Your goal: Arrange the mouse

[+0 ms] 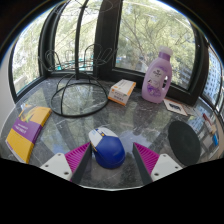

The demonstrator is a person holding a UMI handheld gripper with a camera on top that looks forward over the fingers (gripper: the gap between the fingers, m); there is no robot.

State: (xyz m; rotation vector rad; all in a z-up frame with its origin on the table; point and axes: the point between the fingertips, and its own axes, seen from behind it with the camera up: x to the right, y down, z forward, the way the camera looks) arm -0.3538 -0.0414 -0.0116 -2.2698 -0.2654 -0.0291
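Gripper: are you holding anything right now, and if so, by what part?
Nothing is held. The blue-and-white mouse rests on the table between the open gripper fingers, with a gap at each side.

bright window backlight, glossy table glare, fisheye-bent edges

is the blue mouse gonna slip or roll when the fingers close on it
The blue mouse looks rigid with a smooth, domed shell, so the gripper pads might slide up it. It sits flat on the table, so rolling seems unlikely. It probably lifts easily.
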